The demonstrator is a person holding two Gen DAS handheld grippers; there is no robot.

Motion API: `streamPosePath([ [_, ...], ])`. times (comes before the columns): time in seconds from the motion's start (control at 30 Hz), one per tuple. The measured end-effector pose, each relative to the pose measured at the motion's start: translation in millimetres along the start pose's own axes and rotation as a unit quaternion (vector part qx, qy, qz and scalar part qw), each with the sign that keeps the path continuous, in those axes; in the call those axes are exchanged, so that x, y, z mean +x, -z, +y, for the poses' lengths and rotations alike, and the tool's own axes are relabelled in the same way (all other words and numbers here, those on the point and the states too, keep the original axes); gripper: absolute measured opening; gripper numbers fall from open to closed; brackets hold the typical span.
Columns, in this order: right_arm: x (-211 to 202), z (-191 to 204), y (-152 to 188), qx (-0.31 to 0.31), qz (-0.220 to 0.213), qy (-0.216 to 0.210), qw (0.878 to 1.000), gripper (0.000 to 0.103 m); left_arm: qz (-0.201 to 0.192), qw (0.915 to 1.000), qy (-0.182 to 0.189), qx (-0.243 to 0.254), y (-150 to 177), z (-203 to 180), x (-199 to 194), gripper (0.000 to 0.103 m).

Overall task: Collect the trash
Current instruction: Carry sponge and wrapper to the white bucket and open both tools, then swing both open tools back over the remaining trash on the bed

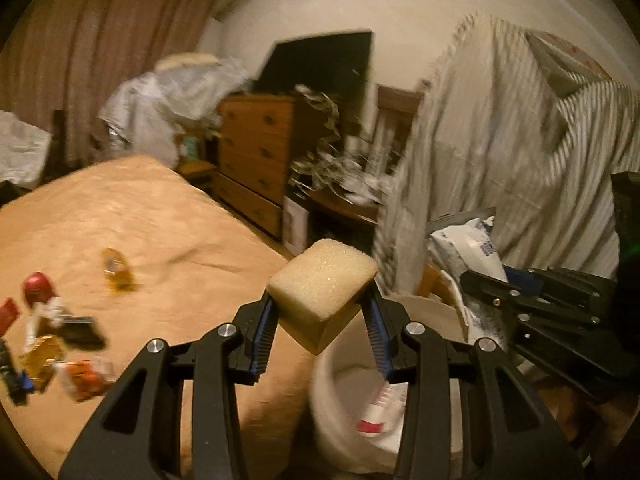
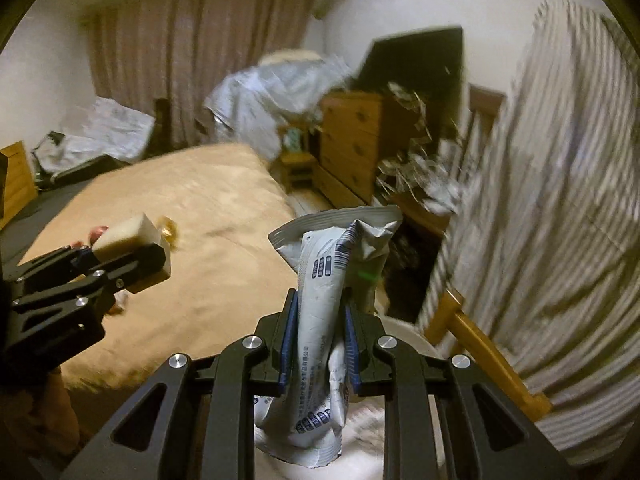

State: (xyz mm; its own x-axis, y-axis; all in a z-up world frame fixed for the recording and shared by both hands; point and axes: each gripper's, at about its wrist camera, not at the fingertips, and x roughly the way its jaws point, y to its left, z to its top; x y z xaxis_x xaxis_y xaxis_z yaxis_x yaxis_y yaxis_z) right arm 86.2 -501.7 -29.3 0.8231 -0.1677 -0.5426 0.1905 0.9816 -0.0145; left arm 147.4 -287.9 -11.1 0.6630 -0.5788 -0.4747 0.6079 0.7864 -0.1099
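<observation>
Left gripper (image 1: 322,312) clamping a foam block (image 1: 322,280) and right gripper (image 2: 318,336) pinching a crumpled pouch (image 2: 324,280) above the white bin (image 1: 340,432), while wrappers (image 1: 52,356) litter the bed (image 1: 180,240)

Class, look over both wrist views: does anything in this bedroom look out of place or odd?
Yes. Small wrappers and packets lie scattered on the tan bedspread, litter where none belongs. The left gripper is clamped on a foam block, and the right gripper on a crumpled white pouch.
</observation>
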Motion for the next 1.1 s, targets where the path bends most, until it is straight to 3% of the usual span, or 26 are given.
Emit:
streamPosePath([
  [0.2, 41.6, -60.4, 19.7, 0.036, 0.072, -0.009, 0.997, 0.023, 0.085, 0.9953, 0.045, -0.006, 19.7, -19.9, 60.0, 0.039],
  [0.37, 57.0, -70.9, 39.4, 0.046, 0.093, -0.013, 0.995, 0.023, 0.125, 0.991, 0.048, 0.001, 41.9, -25.7, 88.1, 0.039],
  [0.7, 67.3, -60.9, 45.5, 0.053, 0.098, -0.015, 0.994, 0.024, 0.131, 0.9905, 0.042, 0.001, 43.3, -22.7, 91.4, 0.042],
  [0.77, 66.7, -57.9, 45.1, 0.058, 0.096, -0.014, 0.994, 0.028, 0.13, 0.9907, 0.04, 0.001, 43.6, -21.6, 91.0, 0.055],
  [0.83, 65.9, -58.3, 45.2, 0.063, 0.094, -0.015, 0.993, 0.031, 0.126, 0.9913, 0.037, 0.004, 42.9, -20.6, 89.5, 0.059],
  [1.1, 57.4, -58.5, 45.5, 0.071, 0.083, -0.011, 0.994, 0.033, 0.127, 0.9913, 0.034, 0.0, 42.4, -18.0, 86.7, 0.059],
])
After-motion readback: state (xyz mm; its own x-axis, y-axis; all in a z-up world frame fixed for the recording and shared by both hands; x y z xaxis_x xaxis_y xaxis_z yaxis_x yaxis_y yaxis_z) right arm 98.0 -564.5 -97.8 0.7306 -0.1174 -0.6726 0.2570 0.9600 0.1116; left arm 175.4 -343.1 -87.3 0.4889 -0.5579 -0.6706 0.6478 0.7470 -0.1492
